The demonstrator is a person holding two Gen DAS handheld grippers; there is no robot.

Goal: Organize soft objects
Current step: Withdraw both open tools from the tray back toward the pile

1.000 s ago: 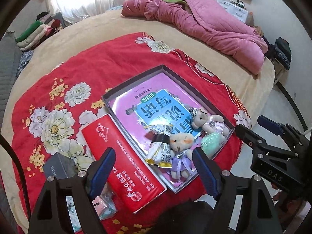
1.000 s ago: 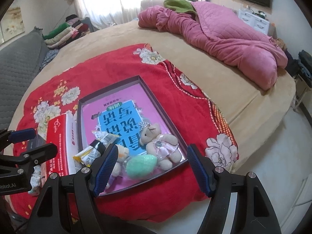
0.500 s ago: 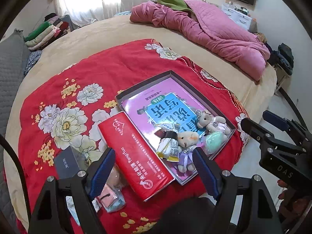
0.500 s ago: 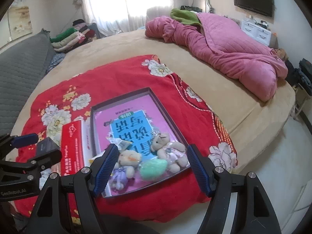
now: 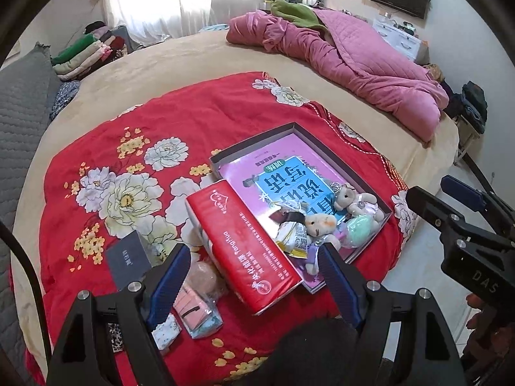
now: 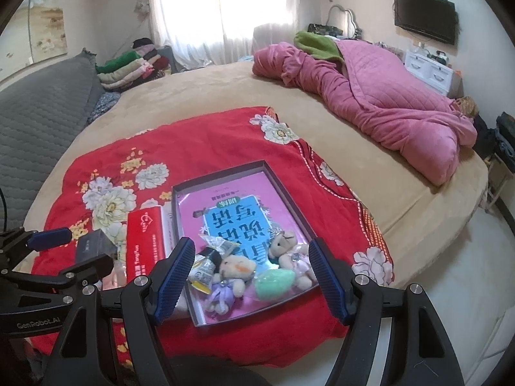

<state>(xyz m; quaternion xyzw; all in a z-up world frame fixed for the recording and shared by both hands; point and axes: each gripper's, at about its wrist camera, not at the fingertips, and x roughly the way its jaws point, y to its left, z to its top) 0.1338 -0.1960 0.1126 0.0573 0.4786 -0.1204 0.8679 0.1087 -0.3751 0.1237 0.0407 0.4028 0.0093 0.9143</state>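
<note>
A shallow grey box (image 5: 254, 143) (image 6: 219, 177) lies on the red floral blanket (image 5: 161, 128) with a pink and blue book (image 5: 283, 173) in it. At its near end sit two small plush bears (image 5: 351, 197) (image 5: 318, 225), a mint green soft egg (image 5: 359, 230) and a snack packet (image 5: 291, 234). A red tissue pack (image 5: 244, 244) lies against the box's left side. My left gripper (image 5: 254, 249) hangs open above the tissue pack. Over the toys, my right gripper (image 6: 251, 244) is open too. Neither holds anything.
A dark small box (image 5: 127, 259), a beige round thing (image 5: 202, 275) and a clear bag of pink items (image 5: 196, 308) lie near the left gripper. A pink quilt (image 5: 354, 64) is heaped at the far right, folded clothes (image 5: 83, 54) far left. The bed drops to the floor (image 5: 428, 257) at right.
Both grippers have risen and drawn back from the box, so the toys look smaller. The dark box and the clear bag have come into the left wrist view.
</note>
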